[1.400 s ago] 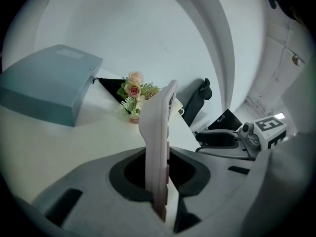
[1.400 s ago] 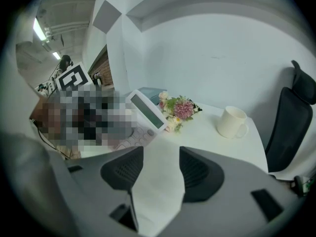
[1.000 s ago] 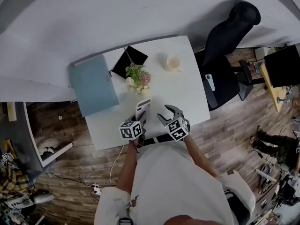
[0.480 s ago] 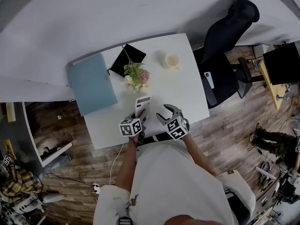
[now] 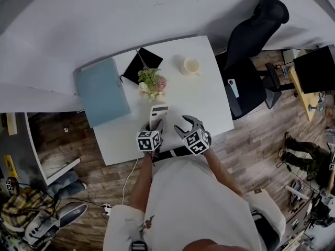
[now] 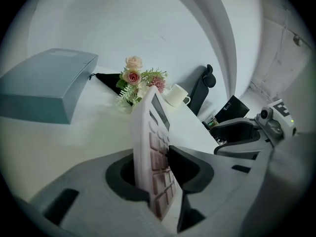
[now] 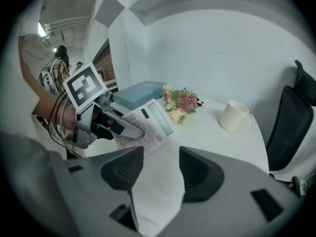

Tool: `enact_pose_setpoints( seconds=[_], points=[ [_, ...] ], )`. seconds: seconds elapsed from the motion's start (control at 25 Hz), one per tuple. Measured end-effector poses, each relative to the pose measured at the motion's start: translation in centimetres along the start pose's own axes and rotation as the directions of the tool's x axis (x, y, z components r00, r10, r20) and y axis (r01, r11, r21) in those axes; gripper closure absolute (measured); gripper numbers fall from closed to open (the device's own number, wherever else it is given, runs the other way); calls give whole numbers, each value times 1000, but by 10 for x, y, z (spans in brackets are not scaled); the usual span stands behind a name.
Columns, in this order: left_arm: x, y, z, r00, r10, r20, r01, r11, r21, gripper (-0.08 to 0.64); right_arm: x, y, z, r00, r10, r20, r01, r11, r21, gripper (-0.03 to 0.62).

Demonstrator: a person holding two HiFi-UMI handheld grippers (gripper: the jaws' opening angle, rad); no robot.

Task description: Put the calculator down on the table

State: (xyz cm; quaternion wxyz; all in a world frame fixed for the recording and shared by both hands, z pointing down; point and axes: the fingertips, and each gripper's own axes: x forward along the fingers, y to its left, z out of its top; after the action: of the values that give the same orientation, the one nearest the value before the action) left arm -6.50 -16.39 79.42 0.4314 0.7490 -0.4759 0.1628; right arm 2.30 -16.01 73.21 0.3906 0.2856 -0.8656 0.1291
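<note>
A pale pink calculator (image 5: 158, 113) sits near the front of the white table (image 5: 199, 98), its far end low over the tabletop. My left gripper (image 5: 157, 125) has the near end of the calculator (image 6: 153, 142) between its jaws, which are opening. The right pad rests against the keys and the grip looks loose. In the right gripper view the calculator (image 7: 148, 120) lies almost flat under the upper finger of the left gripper (image 7: 123, 127). My right gripper (image 5: 187, 123) hovers just right of it over bare table, jaws narrowly parted and empty.
A blue-grey box (image 5: 103, 94) overhangs the table's left side. A small flower bunch (image 5: 152, 84) stands just beyond the calculator, with a black pouch (image 5: 142, 64) behind it and a cream mug (image 5: 191, 67) at the back right. A black office chair (image 5: 251, 51) stands to the right.
The left gripper has rolled a little, and the calculator has gone from tilted up to lying lower over the table. The right gripper has kept still.
</note>
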Motion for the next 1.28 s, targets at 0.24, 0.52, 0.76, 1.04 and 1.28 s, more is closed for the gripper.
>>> enact_pose_setpoints(
  seconds=[0.24,0.52,0.76,1.04,1.28],
  points=[
    [-1,0,3,998,51,33,-54,992,113,398,-1,5,1,1000,2,2,-2,1000,-10,360],
    [-5,15,3,994,91,55,-97,987,125,335,0,11,-1,1000,-1,-2,1,1000,-13,362],
    [-8,22,0,994,94,60,-100,990,102,307,-2,15,-3,1000,-3,-7,3,1000,-14,364],
    [-9,32,-2,989,134,67,-140,986,91,272,-3,15,-6,1000,-16,-13,16,1000,-6,364],
    [-11,41,-4,980,188,67,-195,975,111,243,-2,13,-6,999,-31,-6,31,1000,0,364]
  ],
)
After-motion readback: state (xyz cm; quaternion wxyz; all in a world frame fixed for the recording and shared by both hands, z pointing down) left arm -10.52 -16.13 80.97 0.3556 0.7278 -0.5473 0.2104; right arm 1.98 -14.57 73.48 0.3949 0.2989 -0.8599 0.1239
